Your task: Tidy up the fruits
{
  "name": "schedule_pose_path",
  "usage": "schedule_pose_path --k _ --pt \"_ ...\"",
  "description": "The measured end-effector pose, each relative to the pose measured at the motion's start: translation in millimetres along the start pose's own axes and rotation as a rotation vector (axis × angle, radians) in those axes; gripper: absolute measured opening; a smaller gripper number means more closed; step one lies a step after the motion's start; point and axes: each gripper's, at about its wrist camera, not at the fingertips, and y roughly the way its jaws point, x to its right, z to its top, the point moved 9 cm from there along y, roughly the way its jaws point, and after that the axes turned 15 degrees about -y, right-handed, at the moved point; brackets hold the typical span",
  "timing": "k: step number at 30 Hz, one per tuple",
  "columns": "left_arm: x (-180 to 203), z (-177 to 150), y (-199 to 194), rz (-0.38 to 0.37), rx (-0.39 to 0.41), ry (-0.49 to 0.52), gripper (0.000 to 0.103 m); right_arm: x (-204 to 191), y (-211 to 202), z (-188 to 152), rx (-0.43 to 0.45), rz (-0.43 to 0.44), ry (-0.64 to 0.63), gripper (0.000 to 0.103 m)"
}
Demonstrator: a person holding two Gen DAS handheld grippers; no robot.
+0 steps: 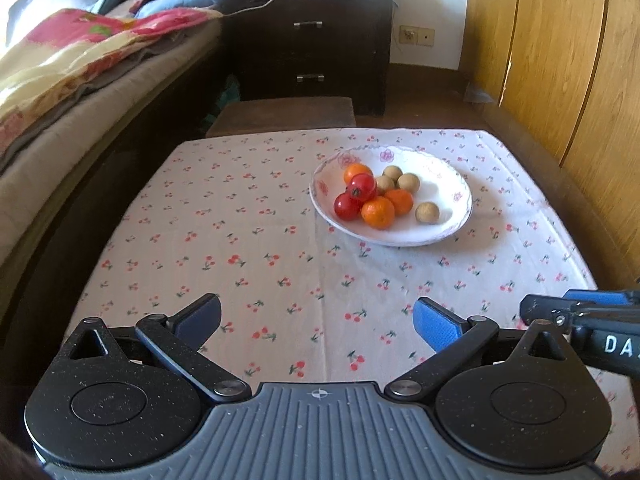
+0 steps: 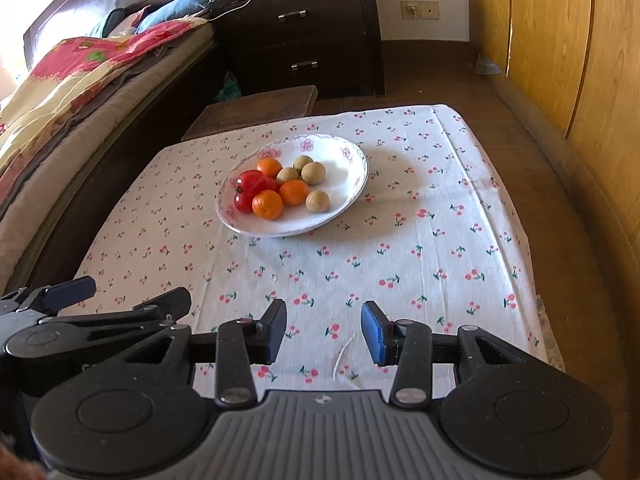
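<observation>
A white flowered plate [image 1: 442, 184] [image 2: 346, 184] stands on the cherry-print tablecloth [image 1: 280, 240], toward the far side. In it lie two red tomatoes [image 1: 362, 187] [image 2: 250, 184], three oranges [image 1: 378, 212] [image 2: 267, 204] and several brown longans [image 1: 427, 213] [image 2: 318, 201]. My left gripper [image 1: 318, 316] hovers over the near part of the table, open wide with nothing between its fingers. My right gripper [image 2: 325, 330] sits beside it on the right, its jaws a narrow gap apart and empty. Both are well short of the plate.
A bed with a flowered blanket [image 1: 60, 68] runs along the left. A dark nightstand [image 1: 308, 48] and a low wooden stool [image 1: 280, 114] stand behind the table. Wooden wardrobe doors [image 1: 560, 60] line the right. A white thread [image 2: 343, 354] lies on the cloth.
</observation>
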Motion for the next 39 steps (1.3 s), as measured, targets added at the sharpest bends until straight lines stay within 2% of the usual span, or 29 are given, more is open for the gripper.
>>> schedule_pose_path --k 5,12,39 --pt "1 -9 -3 0.075 -0.001 0.076 0.103 -7 -2 -7 -0.006 0.004 -0.009 0.042" --pt "3 -18 -8 0.013 -0.035 0.052 0.103 -9 -7 -16 -0.011 0.002 -0.005 0.042" --pt "-8 -24 -22 -0.001 -0.035 0.017 0.103 -19 -17 -31 -0.018 0.004 -0.012 0.047"
